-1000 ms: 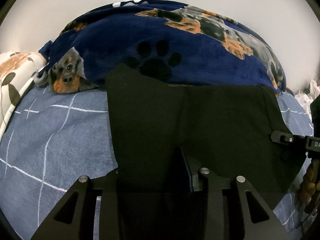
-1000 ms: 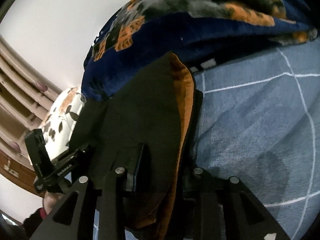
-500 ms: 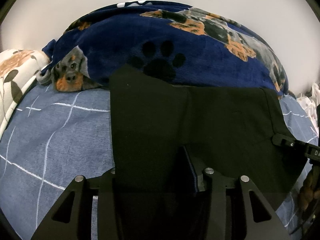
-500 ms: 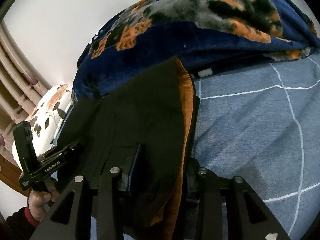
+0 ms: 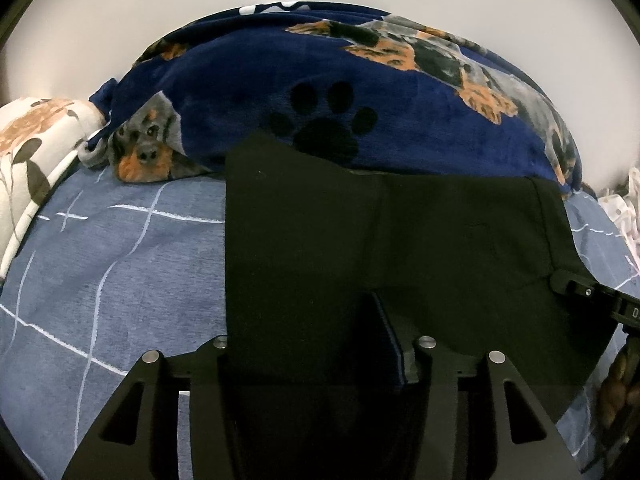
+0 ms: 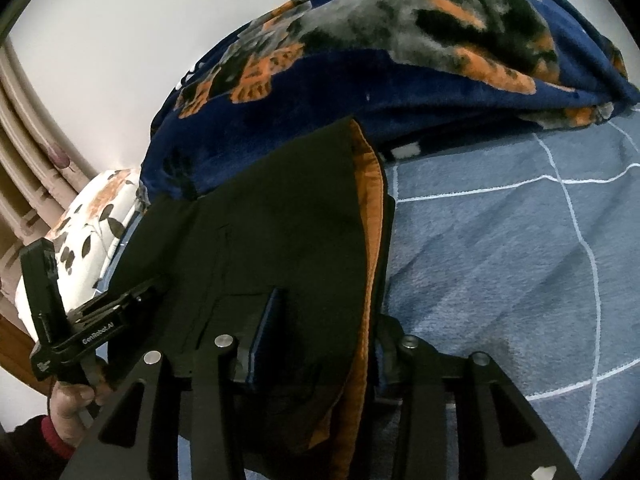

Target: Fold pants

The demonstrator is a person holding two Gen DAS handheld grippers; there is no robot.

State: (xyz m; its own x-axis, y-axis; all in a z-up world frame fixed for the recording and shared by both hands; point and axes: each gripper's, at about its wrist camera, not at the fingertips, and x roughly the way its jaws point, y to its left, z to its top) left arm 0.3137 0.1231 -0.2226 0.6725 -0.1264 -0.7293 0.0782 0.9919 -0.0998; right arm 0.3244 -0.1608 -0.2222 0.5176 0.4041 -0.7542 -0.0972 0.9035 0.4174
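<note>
From the left wrist, the left gripper (image 5: 320, 344) has its jaws clamped on the near edge of the black pants (image 5: 380, 248), the cloth draping over and between the fingers. Ahead of the jaws the pants spread across the blue checked bed sheet (image 5: 112, 272), their far edge touching the navy dog-print blanket (image 5: 320, 72) beyond. Far left of the jaws lies a floral pillow (image 5: 36, 148). At the right, the right gripper (image 5: 588, 292) meets the pants' edge.

From the right wrist, the right gripper (image 6: 320, 340) has its jaws closed on the pants (image 6: 280, 232), whose orange lining (image 6: 366, 208) shows along the edge just right of centre. Right of the jaws is bed sheet (image 6: 500, 260); ahead, the blanket (image 6: 400, 60). Left of the jaws, the left gripper (image 6: 132, 296) holds the pants' other side.
</note>
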